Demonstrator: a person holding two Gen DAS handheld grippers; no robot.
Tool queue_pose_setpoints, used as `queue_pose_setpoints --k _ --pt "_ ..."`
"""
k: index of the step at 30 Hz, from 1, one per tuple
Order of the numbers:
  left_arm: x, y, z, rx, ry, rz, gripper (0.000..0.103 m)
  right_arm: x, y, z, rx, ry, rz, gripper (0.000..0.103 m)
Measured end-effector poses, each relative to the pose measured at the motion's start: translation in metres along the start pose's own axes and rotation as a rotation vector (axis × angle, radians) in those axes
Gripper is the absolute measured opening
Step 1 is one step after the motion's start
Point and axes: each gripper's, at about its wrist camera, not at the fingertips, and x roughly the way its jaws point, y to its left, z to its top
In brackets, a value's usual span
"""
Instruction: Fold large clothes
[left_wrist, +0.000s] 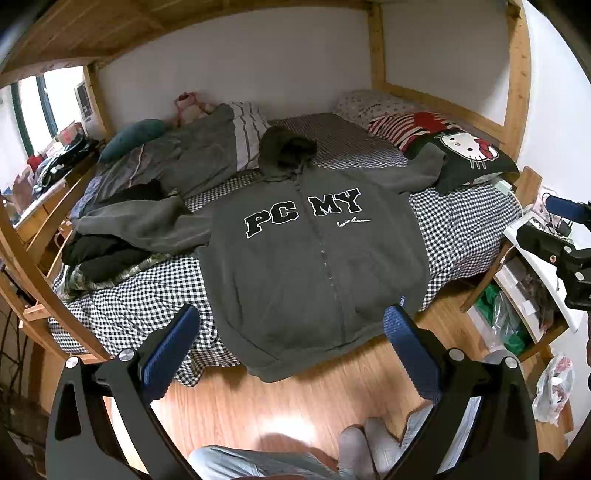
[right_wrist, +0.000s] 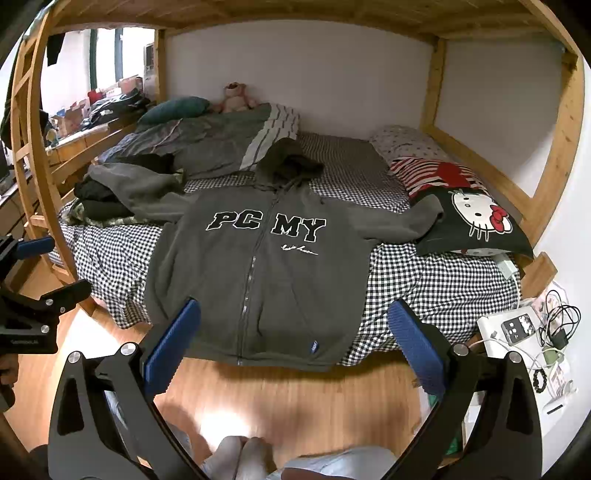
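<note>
You had one garment to fold: a large dark grey fleece zip hoodie with black "PC MY" lettering (left_wrist: 314, 254), which lay front-up and zipped across the black-and-white checked bedsheet (left_wrist: 465, 225), its hem hanging over the near edge of the bed above the wooden floor (left_wrist: 295, 398). Its hood pointed toward the wall. One sleeve ran out onto the black Hello Kitty pillow (left_wrist: 469, 155), the other onto the heap of dark clothes (left_wrist: 110, 243) on the opposite side.

Your left gripper (left_wrist: 291, 354) was held back from the bed with its blue-padded fingers (left_wrist: 170, 354) spread wide and nothing between them. Your right gripper (right_wrist: 295, 350) was the same, open and empty, short of the hem.

The hoodie looked thick and soft, fairly heavy for cloth, and limp, so it would probably sag and drag on the sheet rather than hold a shape. The fleece would likely grip the pads well. The cuffs, shoulder seams and ribbed hem corners seemed the best places to pinch, since they were doubled and firmer.

By count there were one hoodie, two sleeves, one hood, two grippers, one Hello Kitty pillow, one red-and-white striped pillow (right_wrist: 436, 173) behind it, and one pink plush toy (right_wrist: 234, 96) by the wall.
</note>
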Motion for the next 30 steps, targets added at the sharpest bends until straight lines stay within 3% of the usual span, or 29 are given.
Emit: queue_pose_setpoints --k 30 --pt "0.0026 0.0013 -0.0012 -0.011 0.011 -0.005 0.099 0.0097 -0.0015 -0.0021 0.004 0.018 0.000 0.100"
